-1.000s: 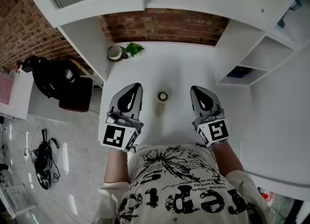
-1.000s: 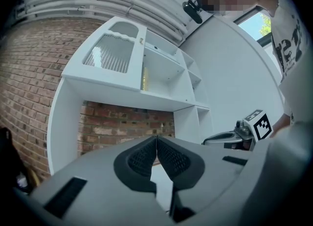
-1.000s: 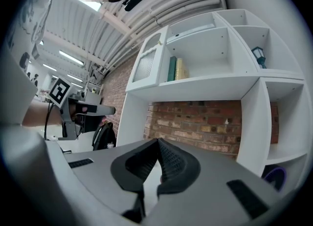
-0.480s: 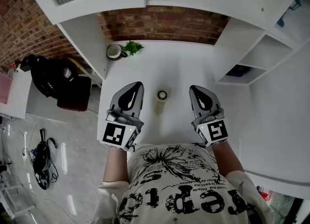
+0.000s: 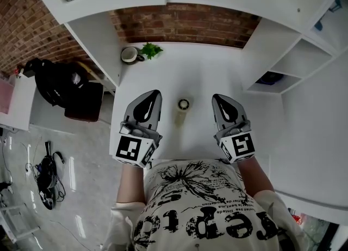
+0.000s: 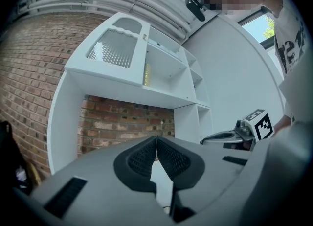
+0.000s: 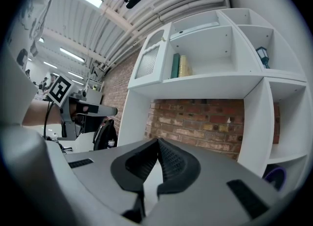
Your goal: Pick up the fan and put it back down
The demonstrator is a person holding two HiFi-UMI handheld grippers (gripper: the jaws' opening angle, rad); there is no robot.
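A small cream fan (image 5: 182, 111) with a round dark-ringed top stands upright on the white desk (image 5: 201, 73), midway between my two grippers. In the head view my left gripper (image 5: 153, 94) is to its left and my right gripper (image 5: 216, 98) to its right, both apart from it and pointing toward the brick wall. The left gripper view has its ribbed pads (image 6: 156, 140) meeting with nothing between them. Likewise, the right gripper (image 7: 157, 142) is shut and empty. The fan itself is hidden in both gripper views.
A mug (image 5: 129, 55) and a small green plant (image 5: 150, 51) sit at the desk's back left by the brick wall (image 5: 185, 26). White shelves stand left and right; books (image 7: 179, 66) on an upper shelf. A dark bag (image 5: 57, 84) lies on a chair left of the desk.
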